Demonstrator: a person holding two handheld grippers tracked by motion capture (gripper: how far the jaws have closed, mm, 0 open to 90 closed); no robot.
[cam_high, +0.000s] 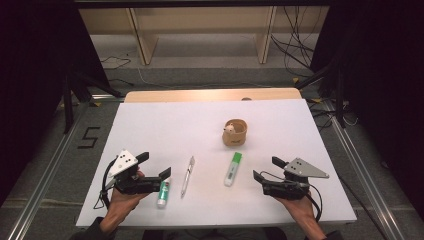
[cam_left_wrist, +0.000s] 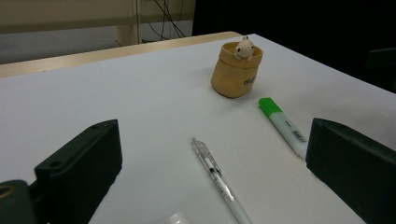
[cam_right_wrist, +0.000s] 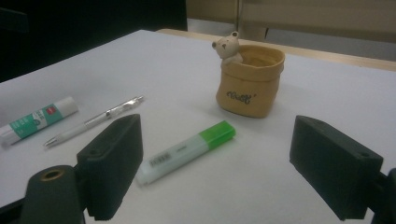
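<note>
A tan sack-shaped pot (cam_high: 235, 132) (cam_left_wrist: 236, 70) (cam_right_wrist: 251, 80) with a small bear figure on its rim stands upright at the middle back of the white table. In front of it lie a green-capped highlighter (cam_high: 232, 168) (cam_left_wrist: 283, 125) (cam_right_wrist: 186, 151), a clear pen (cam_high: 187, 176) (cam_left_wrist: 219, 182) (cam_right_wrist: 93, 121) and a glue stick (cam_high: 163, 192) (cam_right_wrist: 37, 119). My left gripper (cam_high: 154, 165) (cam_left_wrist: 212, 172) is open just left of the glue stick, nothing between its jaws. My right gripper (cam_high: 268, 169) (cam_right_wrist: 215, 163) is open right of the highlighter and holds nothing.
The white table (cam_high: 165, 125) ends in a wooden strip at the back. Behind it stand light wooden furniture legs (cam_high: 145, 40) and loose cables (cam_high: 295, 45) on the floor. A "5" mark (cam_high: 89, 137) lies on the floor at the left.
</note>
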